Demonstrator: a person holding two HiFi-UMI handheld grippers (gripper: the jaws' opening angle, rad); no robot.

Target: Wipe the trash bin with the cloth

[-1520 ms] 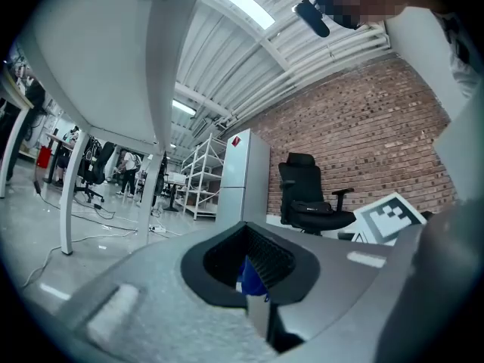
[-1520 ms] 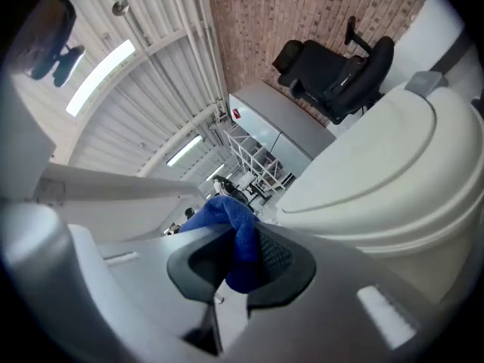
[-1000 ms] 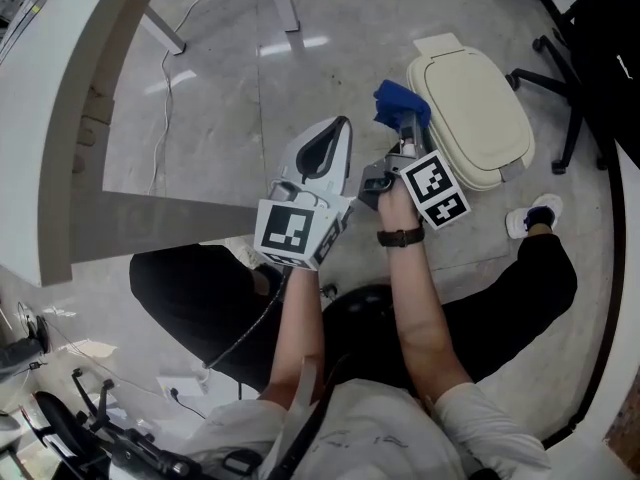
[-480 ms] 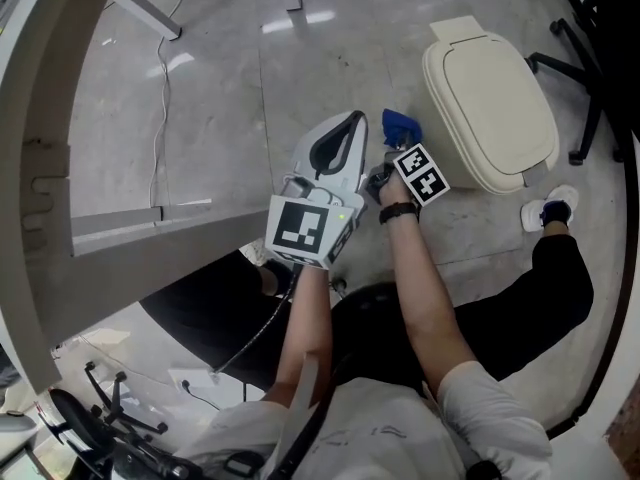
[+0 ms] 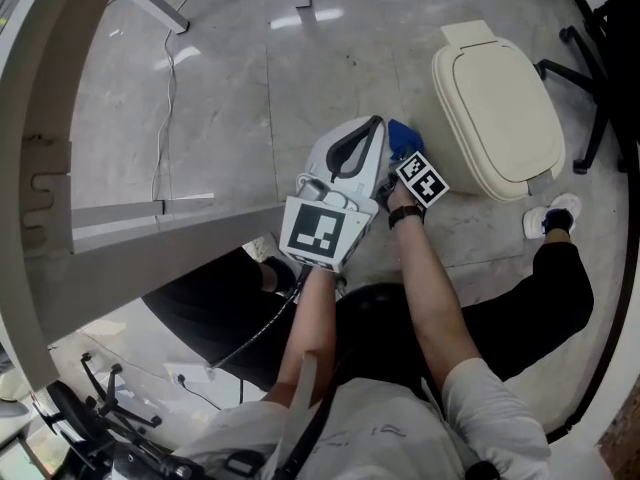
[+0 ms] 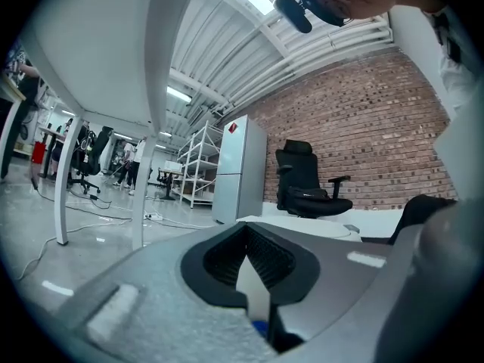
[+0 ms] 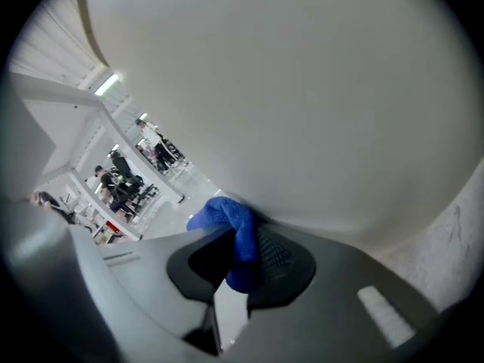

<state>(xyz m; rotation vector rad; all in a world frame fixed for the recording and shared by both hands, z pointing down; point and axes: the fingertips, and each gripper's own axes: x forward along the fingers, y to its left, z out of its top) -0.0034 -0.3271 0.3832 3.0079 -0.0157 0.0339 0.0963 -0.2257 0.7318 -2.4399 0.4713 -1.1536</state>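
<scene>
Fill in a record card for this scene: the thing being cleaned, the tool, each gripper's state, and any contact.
thing cleaned: cream trash bin on the floor, lid shut
tool: cloth, blue
right gripper: shut on the cloth
left gripper: shut, nothing between its jaws, held beside the right one
contact: the cloth looks pressed to the bin's side wall

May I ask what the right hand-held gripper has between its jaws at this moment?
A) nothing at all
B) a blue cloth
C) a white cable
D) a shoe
B: the right gripper view shows the blue cloth pinched in the right hand-held gripper, with the pale trash bin close behind it.
</scene>
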